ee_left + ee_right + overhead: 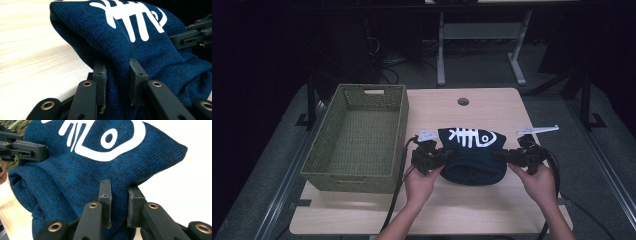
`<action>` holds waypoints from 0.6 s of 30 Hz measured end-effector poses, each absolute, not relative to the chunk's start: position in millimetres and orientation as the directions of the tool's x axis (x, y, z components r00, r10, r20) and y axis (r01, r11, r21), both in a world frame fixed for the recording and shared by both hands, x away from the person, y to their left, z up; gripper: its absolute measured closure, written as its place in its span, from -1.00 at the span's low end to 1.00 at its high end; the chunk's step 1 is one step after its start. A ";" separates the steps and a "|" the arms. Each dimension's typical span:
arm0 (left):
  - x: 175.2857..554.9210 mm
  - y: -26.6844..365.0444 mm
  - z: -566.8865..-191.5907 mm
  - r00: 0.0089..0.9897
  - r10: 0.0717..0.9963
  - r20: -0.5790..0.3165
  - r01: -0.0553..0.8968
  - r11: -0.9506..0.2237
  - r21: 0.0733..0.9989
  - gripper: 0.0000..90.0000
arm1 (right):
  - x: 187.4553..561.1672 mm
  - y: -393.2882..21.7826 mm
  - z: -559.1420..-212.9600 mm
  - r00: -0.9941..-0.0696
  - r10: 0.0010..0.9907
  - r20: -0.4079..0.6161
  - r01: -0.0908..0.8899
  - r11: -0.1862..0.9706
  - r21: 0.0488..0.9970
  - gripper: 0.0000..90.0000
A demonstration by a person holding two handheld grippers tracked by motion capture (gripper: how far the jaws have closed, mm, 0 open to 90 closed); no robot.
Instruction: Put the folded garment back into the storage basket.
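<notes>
A dark blue knitted garment (473,156) with a white fish-skeleton print hangs bunched between my two grippers, just above the wooden table (492,205). My left gripper (447,158) is shut on the garment's left side; in the left gripper view its pads pinch a fold of the blue knit (117,82). On the garment's right side my right gripper (501,156) is shut, its pads squeezing a fold of the knit (119,202). The garment's lower part sags toward the tabletop. Each gripper view shows the other gripper (192,37) (22,147) at the far side of the cloth.
A green woven basket (332,165) stands on the table's left side, its inside bare. A white plastic hanger (538,130) lies at the table's right edge, and a small white tag (427,134) lies by the garment's left. Beyond the table are dark floor and desk legs.
</notes>
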State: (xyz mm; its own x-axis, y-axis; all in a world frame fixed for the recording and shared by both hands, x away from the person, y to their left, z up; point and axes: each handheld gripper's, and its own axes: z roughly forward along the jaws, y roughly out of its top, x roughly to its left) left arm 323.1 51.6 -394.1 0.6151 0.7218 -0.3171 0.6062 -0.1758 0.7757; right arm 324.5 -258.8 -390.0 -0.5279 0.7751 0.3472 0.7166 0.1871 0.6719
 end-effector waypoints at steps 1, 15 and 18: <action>323.2 52.7 -392.0 0.615 0.721 -0.320 0.607 -0.173 0.775 0.58 | 324.4 -258.1 -388.4 -0.528 0.775 0.348 0.717 0.187 0.672 0.71; 324.8 67.5 -362.1 0.635 0.714 -0.295 0.585 -0.195 0.787 0.58 | 324.0 -248.7 -360.8 -0.557 0.753 0.350 0.690 0.184 0.700 0.71; 326.3 73.0 -355.7 0.634 0.712 -0.301 0.587 -0.191 0.786 0.58 | 325.0 -244.7 -355.1 -0.554 0.749 0.363 0.694 0.175 0.699 0.71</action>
State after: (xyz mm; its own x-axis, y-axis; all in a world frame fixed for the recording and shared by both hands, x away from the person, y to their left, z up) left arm 326.3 73.0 -355.7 0.6345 0.7119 -0.3012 0.5875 -0.1909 0.7864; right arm 325.0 -244.7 -355.1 -0.5539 0.7495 0.3626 0.6936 0.1745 0.6989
